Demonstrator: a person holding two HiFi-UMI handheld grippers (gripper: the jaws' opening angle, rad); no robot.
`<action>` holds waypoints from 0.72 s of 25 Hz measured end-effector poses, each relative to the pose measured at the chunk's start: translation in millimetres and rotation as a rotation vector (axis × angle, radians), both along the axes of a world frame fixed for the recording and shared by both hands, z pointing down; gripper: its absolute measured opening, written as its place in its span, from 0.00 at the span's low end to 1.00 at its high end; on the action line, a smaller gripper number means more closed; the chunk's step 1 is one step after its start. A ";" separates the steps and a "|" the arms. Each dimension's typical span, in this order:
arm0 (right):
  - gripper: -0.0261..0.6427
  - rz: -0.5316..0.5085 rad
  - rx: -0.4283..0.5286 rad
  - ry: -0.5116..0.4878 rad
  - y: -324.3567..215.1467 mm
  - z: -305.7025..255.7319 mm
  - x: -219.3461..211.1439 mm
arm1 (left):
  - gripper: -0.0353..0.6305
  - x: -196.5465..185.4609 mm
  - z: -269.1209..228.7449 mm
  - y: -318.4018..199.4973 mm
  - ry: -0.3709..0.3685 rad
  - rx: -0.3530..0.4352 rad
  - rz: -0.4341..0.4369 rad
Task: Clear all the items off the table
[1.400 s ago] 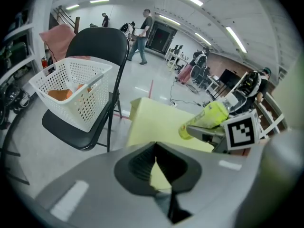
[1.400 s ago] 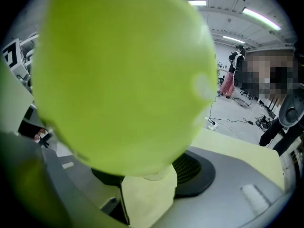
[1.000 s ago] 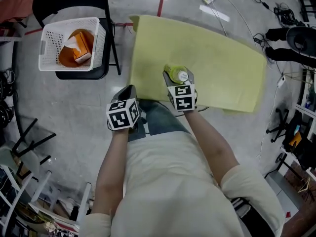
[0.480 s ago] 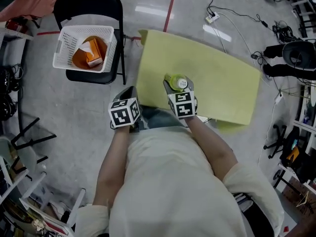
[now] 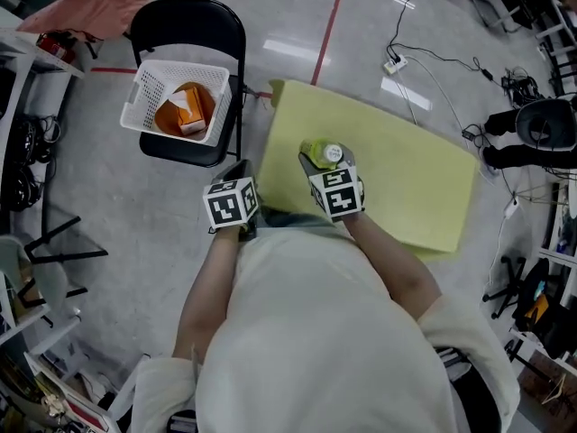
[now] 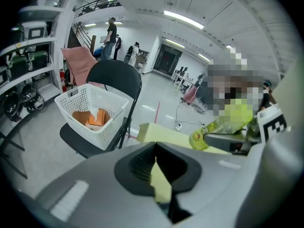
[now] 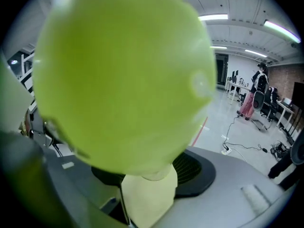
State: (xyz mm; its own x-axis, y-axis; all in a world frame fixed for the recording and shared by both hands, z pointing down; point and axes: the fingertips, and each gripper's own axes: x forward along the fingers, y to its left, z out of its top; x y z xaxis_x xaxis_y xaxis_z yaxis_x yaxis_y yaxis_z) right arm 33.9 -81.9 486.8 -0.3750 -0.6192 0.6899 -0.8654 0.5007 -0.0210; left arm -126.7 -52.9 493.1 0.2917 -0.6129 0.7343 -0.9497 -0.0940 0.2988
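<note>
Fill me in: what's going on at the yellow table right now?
A person is working with a claw in each hand. The right claw is clamped on a green plastic bottle with a white cap, holding it over the yellow rectangular table. The left claw is shut and empty, by the table's near left corner. To the left, a white plastic mesh basket sits on a black folding chair with an orange box inside.

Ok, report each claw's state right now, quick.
Left claw: closed, holding nothing.
Right claw: closed on the green bottle.
</note>
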 end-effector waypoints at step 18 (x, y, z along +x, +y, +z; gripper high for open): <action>0.44 -0.136 -0.013 -0.040 -18.0 -17.8 -50.1 | 0.07 -38.4 -26.2 -11.3 -0.034 0.065 -0.084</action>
State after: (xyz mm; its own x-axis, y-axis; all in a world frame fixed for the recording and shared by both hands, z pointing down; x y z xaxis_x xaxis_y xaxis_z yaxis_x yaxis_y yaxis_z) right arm -16.1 -100.0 469.0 -0.4822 -0.5519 0.6804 -0.7879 0.6128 -0.0612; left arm -165.1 -64.2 466.8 0.2130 -0.6811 0.7005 -0.9644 -0.0317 0.2625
